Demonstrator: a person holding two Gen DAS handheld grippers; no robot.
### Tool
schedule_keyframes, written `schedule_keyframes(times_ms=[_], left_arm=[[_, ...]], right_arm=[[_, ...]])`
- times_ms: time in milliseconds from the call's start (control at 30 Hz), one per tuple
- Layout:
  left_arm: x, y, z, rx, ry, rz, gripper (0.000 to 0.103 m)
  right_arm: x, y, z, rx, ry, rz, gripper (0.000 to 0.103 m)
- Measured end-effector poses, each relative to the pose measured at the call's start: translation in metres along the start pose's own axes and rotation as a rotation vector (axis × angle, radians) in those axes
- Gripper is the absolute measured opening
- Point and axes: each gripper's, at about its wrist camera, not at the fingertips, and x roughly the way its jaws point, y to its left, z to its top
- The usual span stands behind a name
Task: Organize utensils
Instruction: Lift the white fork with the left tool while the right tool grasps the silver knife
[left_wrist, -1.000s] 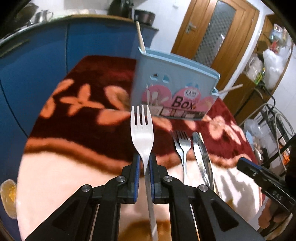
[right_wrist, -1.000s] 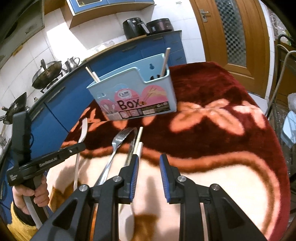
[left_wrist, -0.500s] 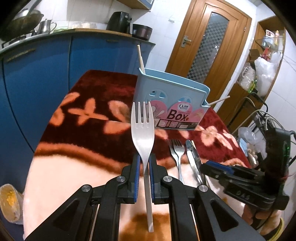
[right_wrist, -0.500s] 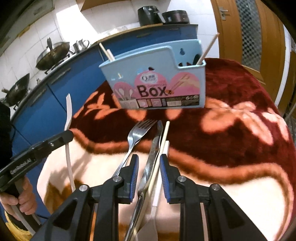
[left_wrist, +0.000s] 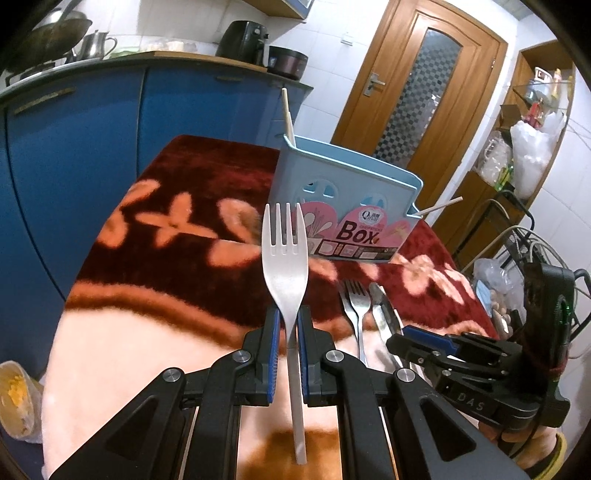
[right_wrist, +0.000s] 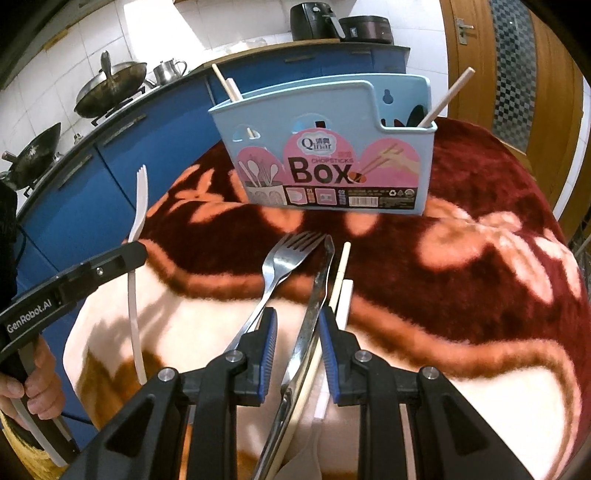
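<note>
Looking along my left gripper (left_wrist: 287, 325), I see it clamped on a white fork (left_wrist: 284, 254), tines up, with the blue box (left_wrist: 343, 206) ahead. Only my right gripper's (right_wrist: 297, 325) view shows its fingers apart, straddling a knife (right_wrist: 314, 306) on the blanket (right_wrist: 480, 288), a metal fork (right_wrist: 280, 266) just left, a chopstick (right_wrist: 341, 269) just right, crowding that grasp.

Both grippers are black plastic, each with two flat fingers lined in blue pads (right_wrist: 269, 345) and round silver screws (left_wrist: 172, 375) at the joints. The left gripper (right_wrist: 137, 254) has white letters on its side – "GenRobot.AI". The right gripper (left_wrist: 399, 338) shows "DAS" – and a yellow sleeve cuff (left_wrist: 554, 452) sits behind it.
</note>
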Motion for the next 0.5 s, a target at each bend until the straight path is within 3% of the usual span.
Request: schedule_keyframes(times_ms=[500], left_arm=[[-0.003, -0.002, 0.014, 0.027, -0.034, -0.018, 0.008]], right_arm=[[0.033, -0.012, 0.032, 0.047, 0.168, 0.056, 0.024]])
